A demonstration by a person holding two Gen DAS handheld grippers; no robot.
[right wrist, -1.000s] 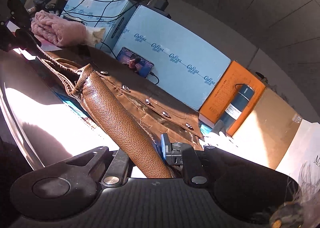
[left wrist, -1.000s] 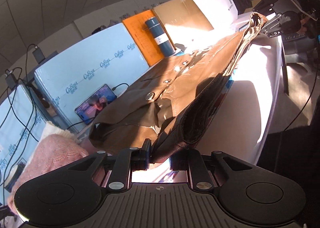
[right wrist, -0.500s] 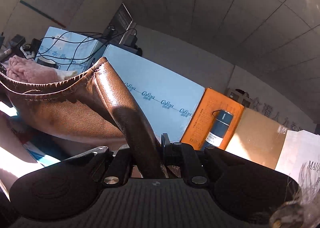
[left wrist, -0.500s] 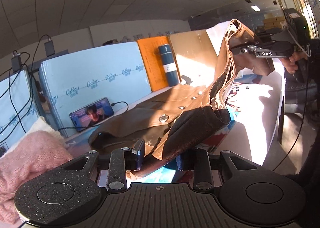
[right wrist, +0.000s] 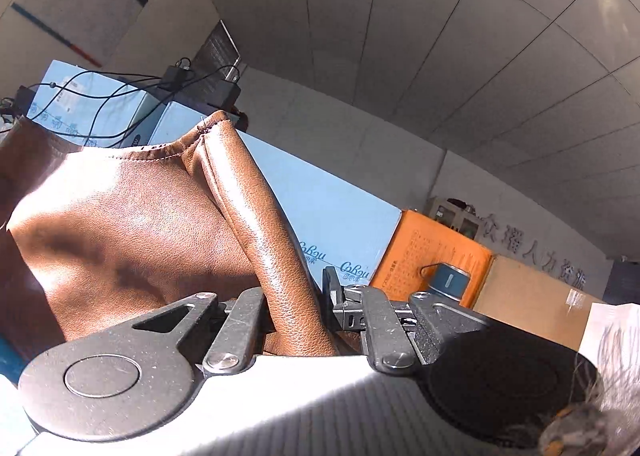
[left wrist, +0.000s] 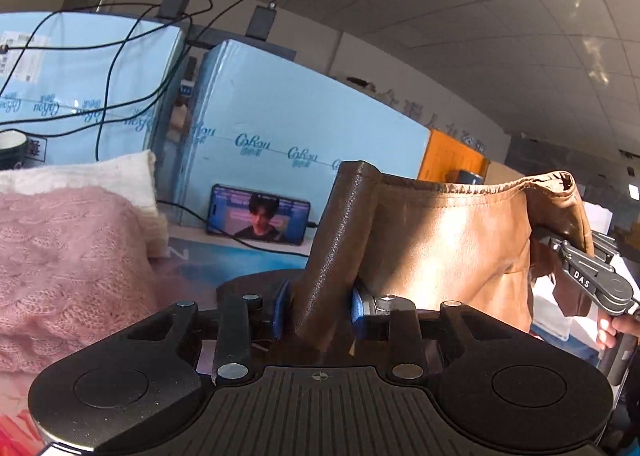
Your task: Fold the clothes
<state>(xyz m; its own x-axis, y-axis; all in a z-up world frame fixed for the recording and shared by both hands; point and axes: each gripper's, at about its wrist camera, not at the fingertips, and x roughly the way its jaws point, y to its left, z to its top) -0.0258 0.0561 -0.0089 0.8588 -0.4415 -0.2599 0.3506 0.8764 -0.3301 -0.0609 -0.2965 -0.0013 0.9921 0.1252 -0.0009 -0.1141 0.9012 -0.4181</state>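
Note:
A brown leather garment hangs in the air, stretched between both grippers with its stitched top edge nearly level. My left gripper is shut on a thick rolled fold of it, blue pads pressing on either side. In the right wrist view the same garment spreads to the left. My right gripper is shut on a narrow rolled edge. From the left wrist view the right gripper shows at the far right, held by a person's hand. The garment's lower part is hidden.
A pink knit sweater and a white cloth are piled at the left. A phone leans on light-blue boxes draped with cables. An orange box, a blue flask and a cardboard box stand further right.
Both grippers have risen and lifted the leather garment off the table; it now hangs between them. The left gripper has rolled, and its jaws hold a thicker fold than before.

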